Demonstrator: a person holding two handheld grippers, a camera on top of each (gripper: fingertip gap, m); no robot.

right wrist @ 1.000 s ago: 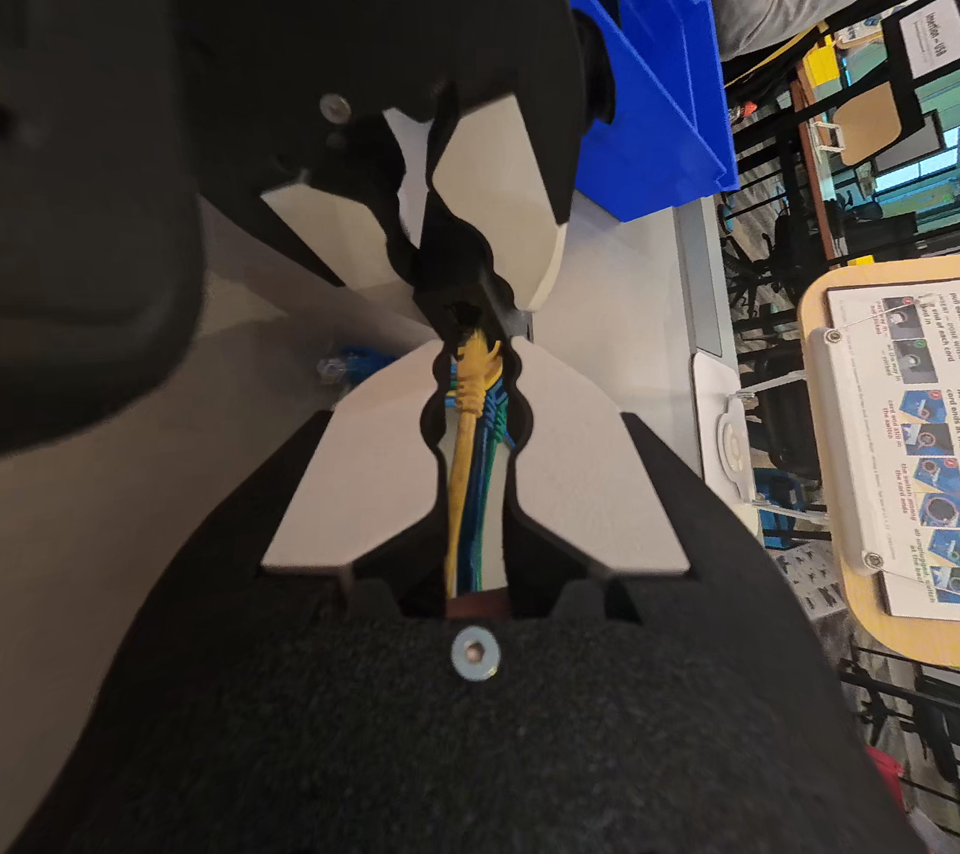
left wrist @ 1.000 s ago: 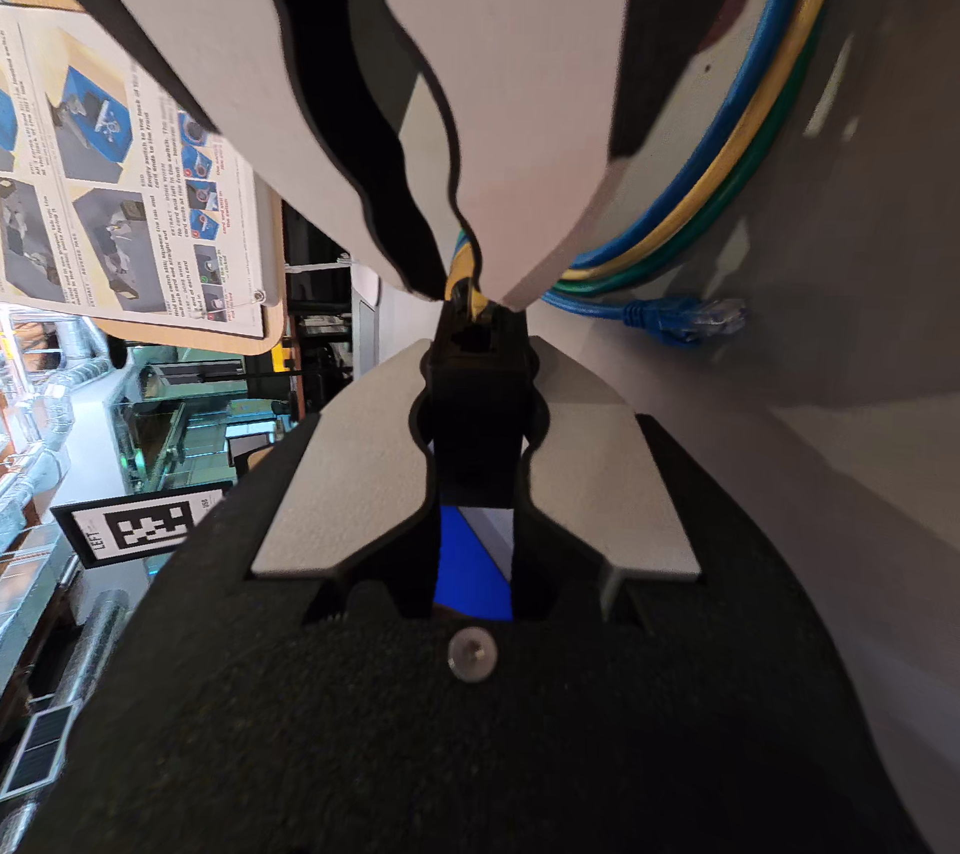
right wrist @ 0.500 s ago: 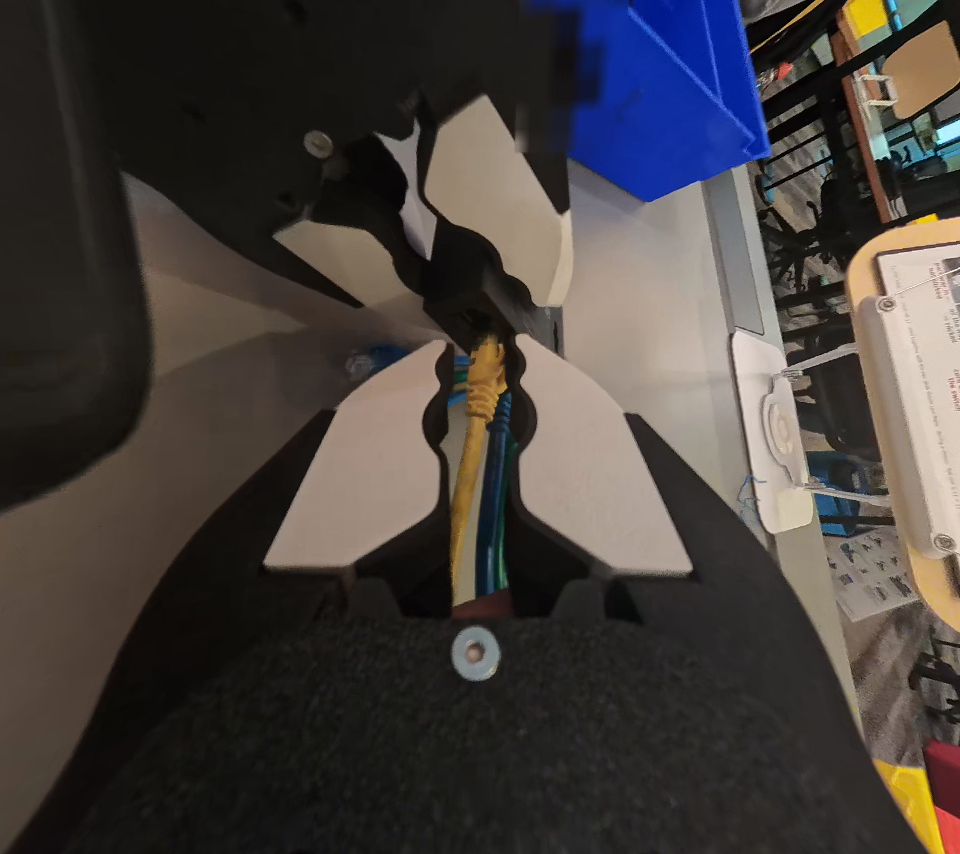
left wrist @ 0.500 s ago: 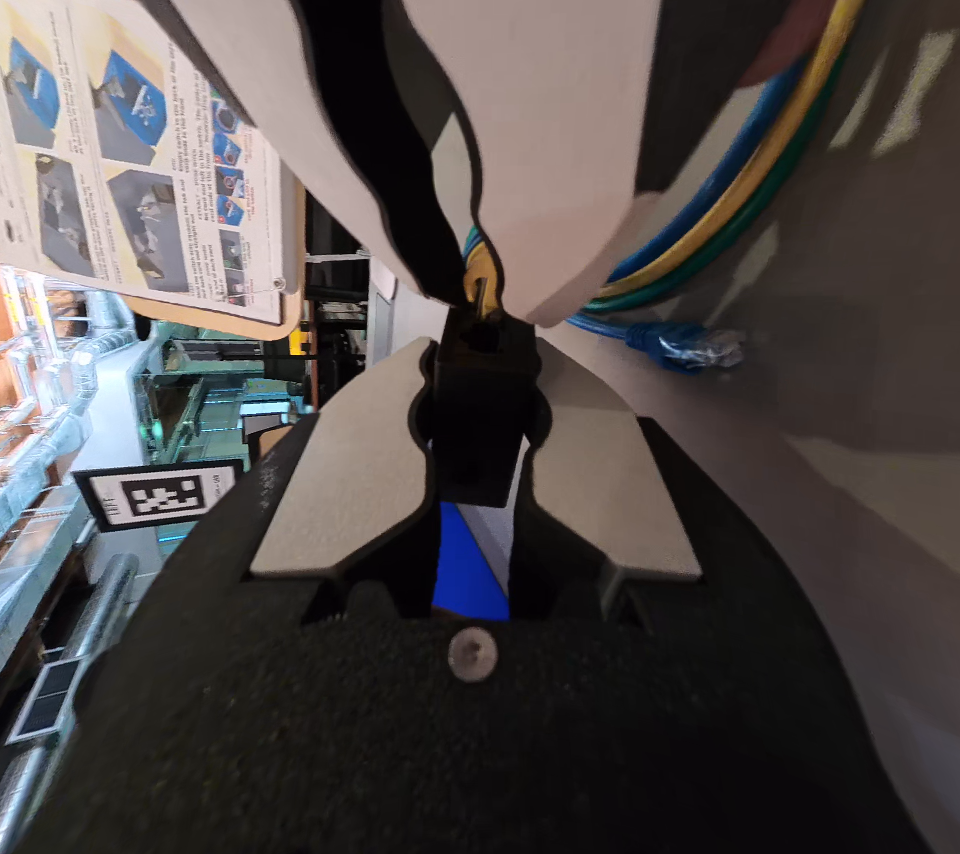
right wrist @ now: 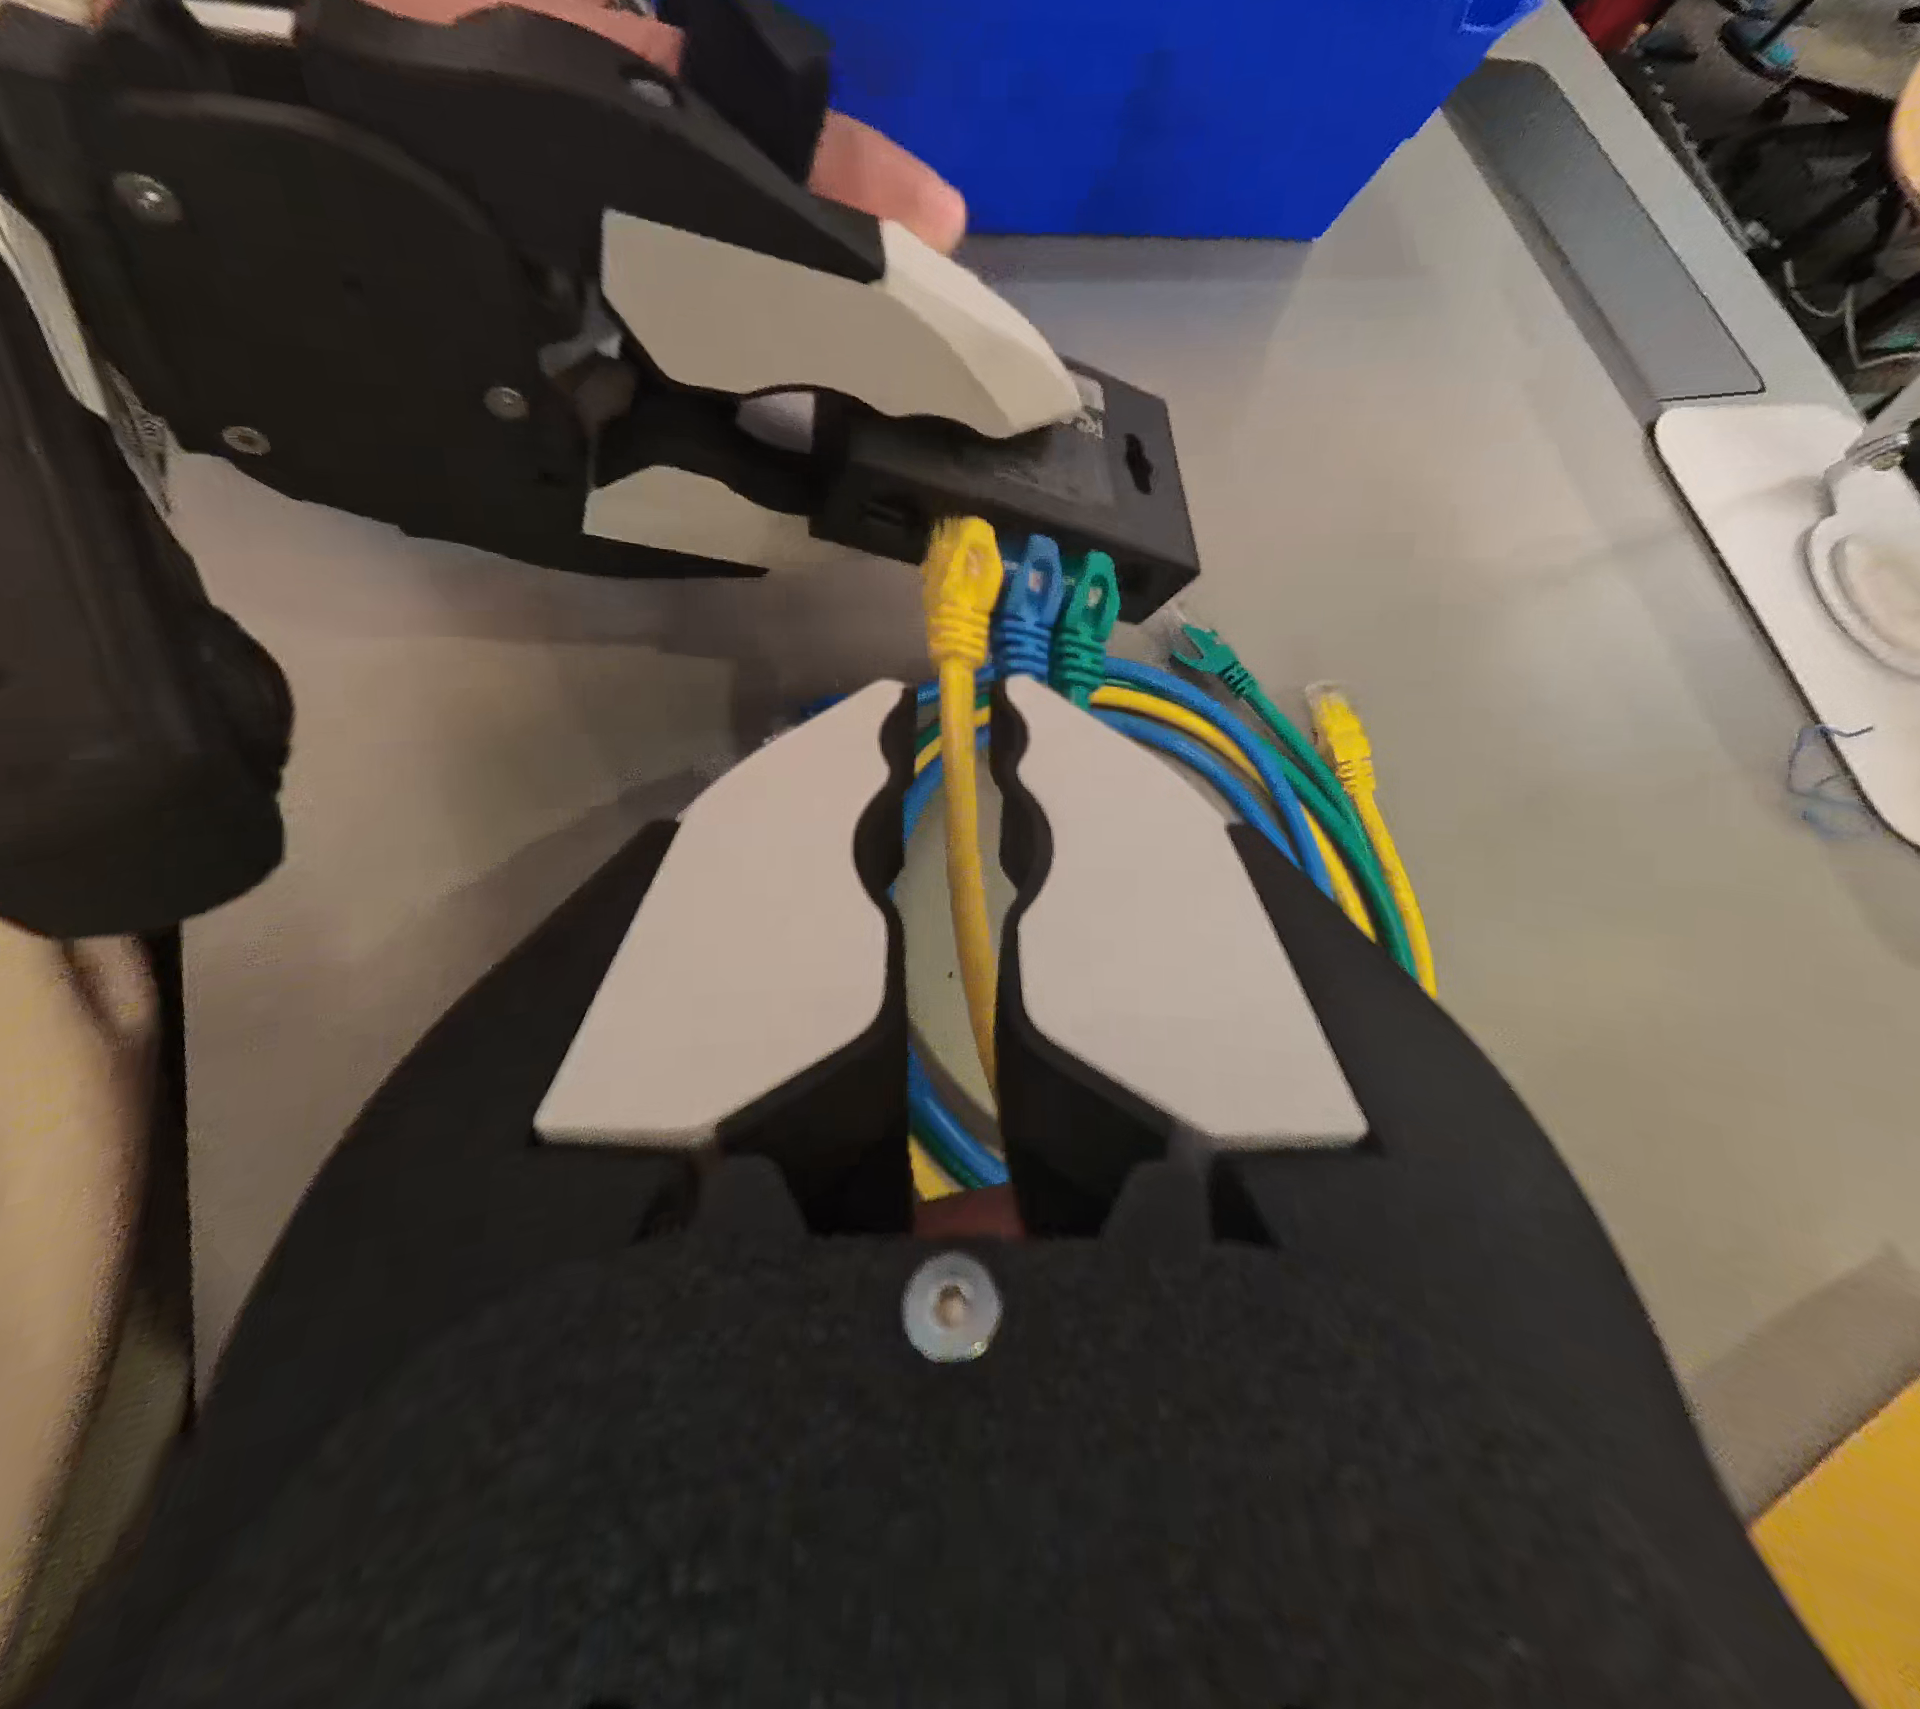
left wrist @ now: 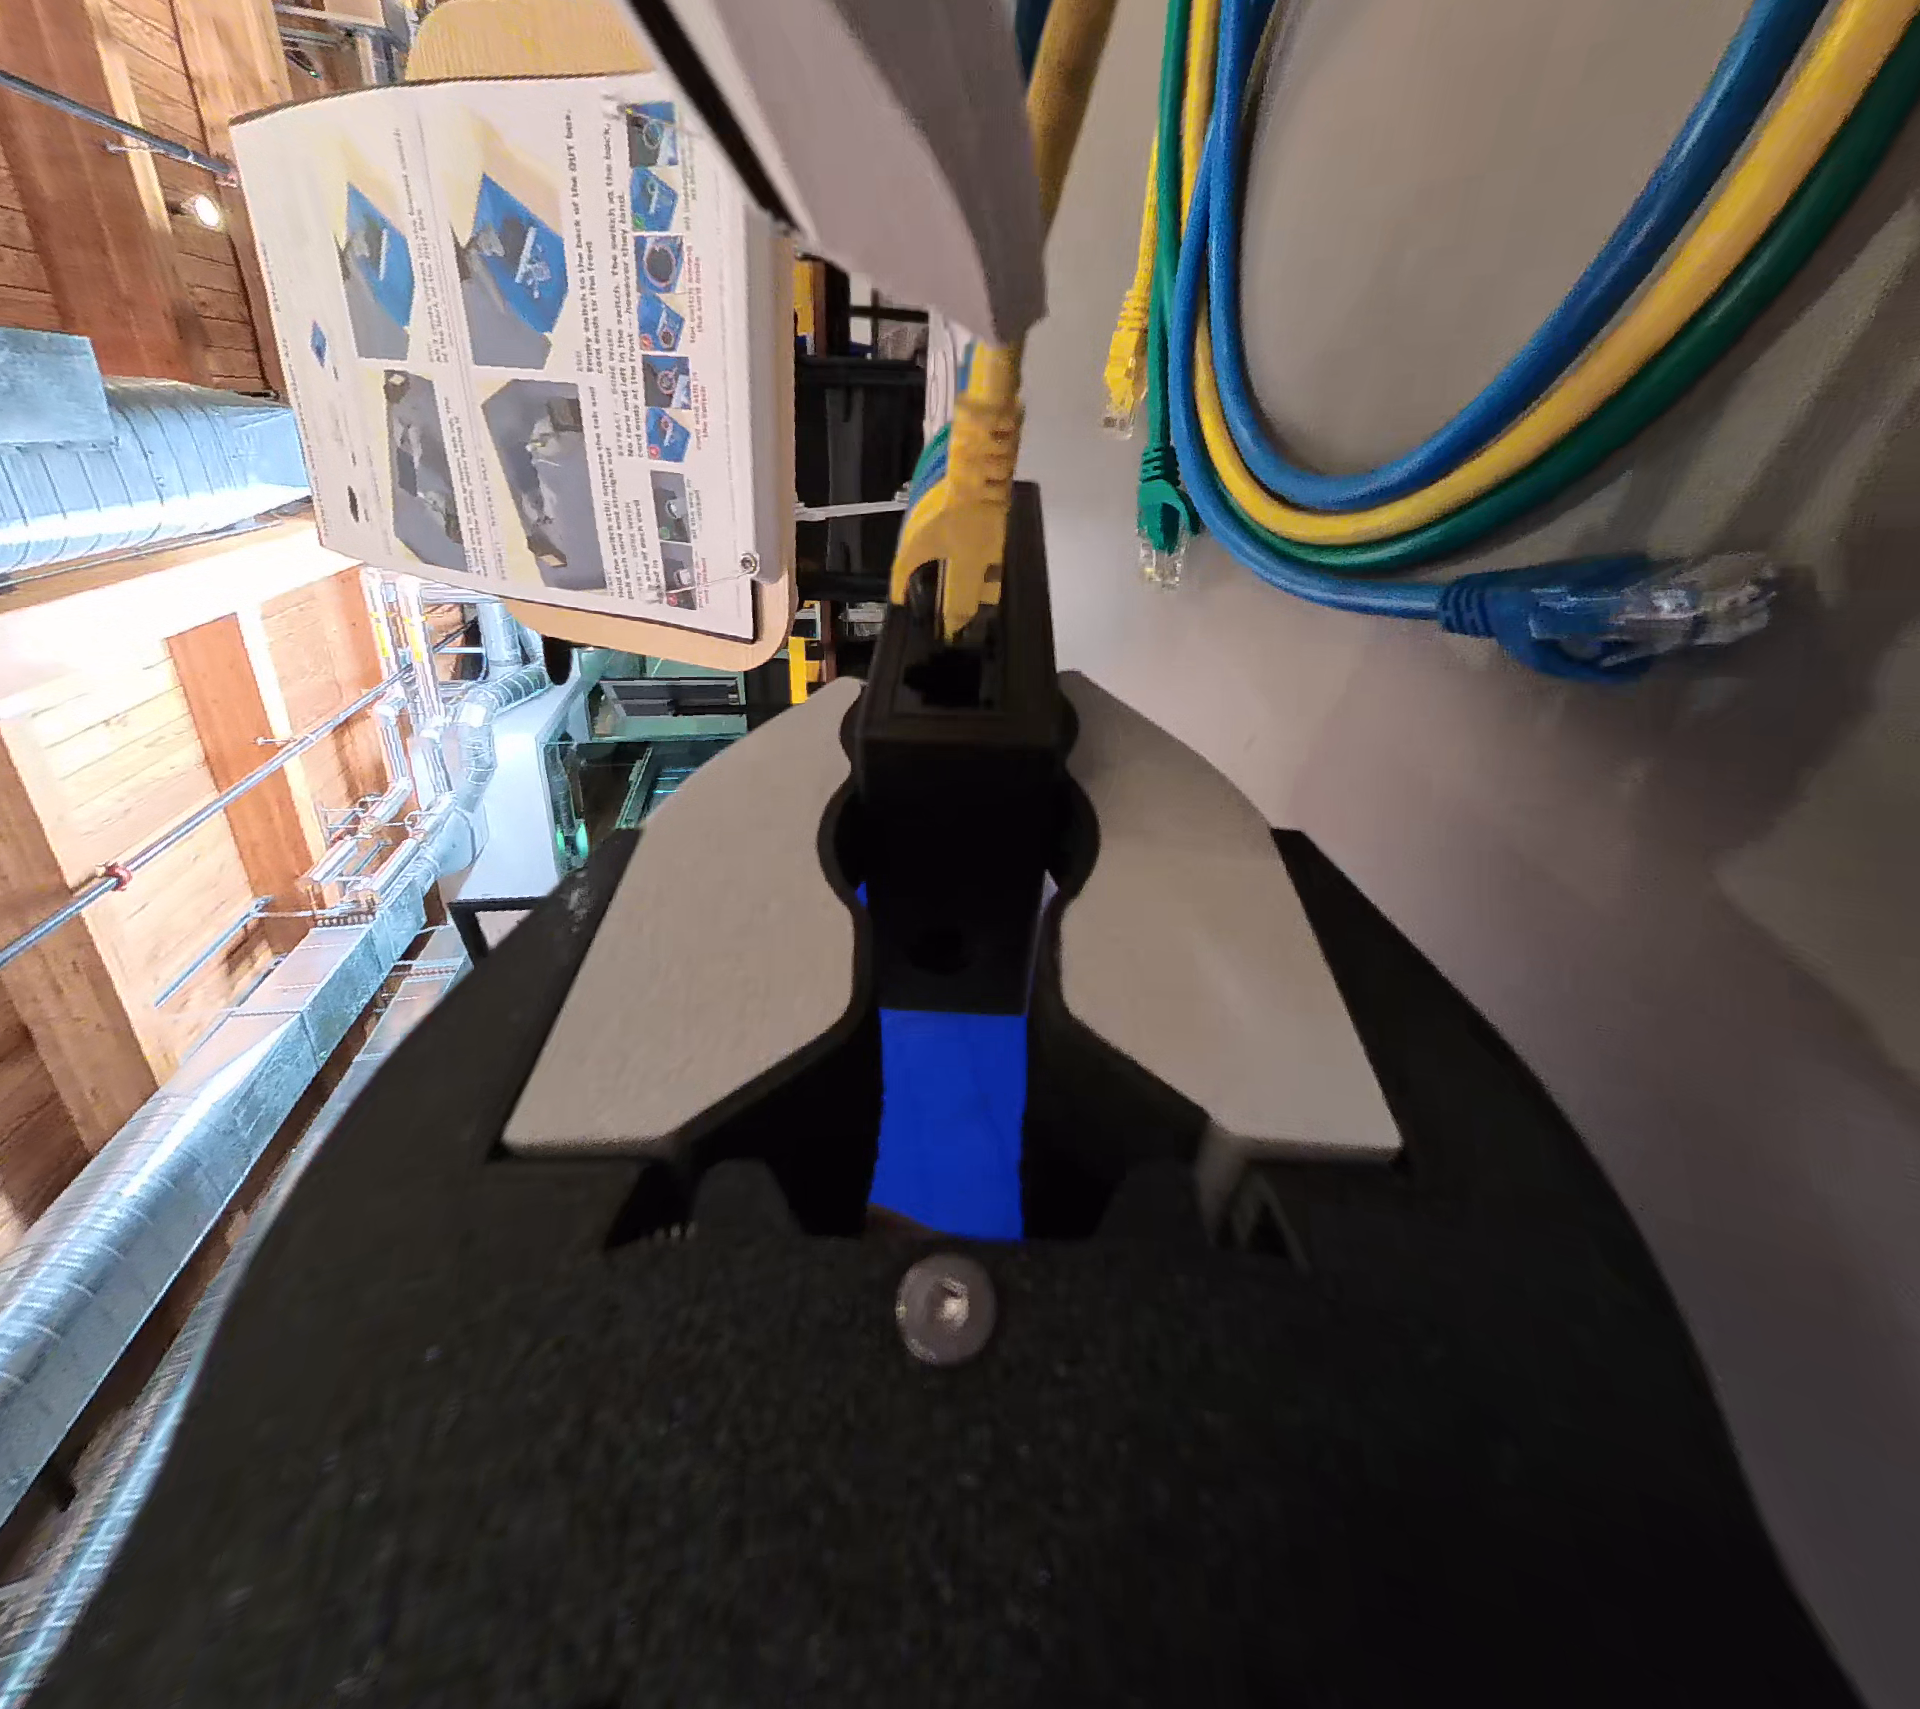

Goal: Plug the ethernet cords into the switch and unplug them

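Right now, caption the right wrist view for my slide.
Left hand-held gripper holds black switch; yellow, blue, green cords plugged in.

You will find printed text only on the instruction sheet (left wrist: 520, 371), far left on its board (left wrist: 774, 454); its wording is not given here.

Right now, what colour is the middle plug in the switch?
Blue; the middle plug sits between yellow and green ones in the black switch, clearest in the right wrist view.
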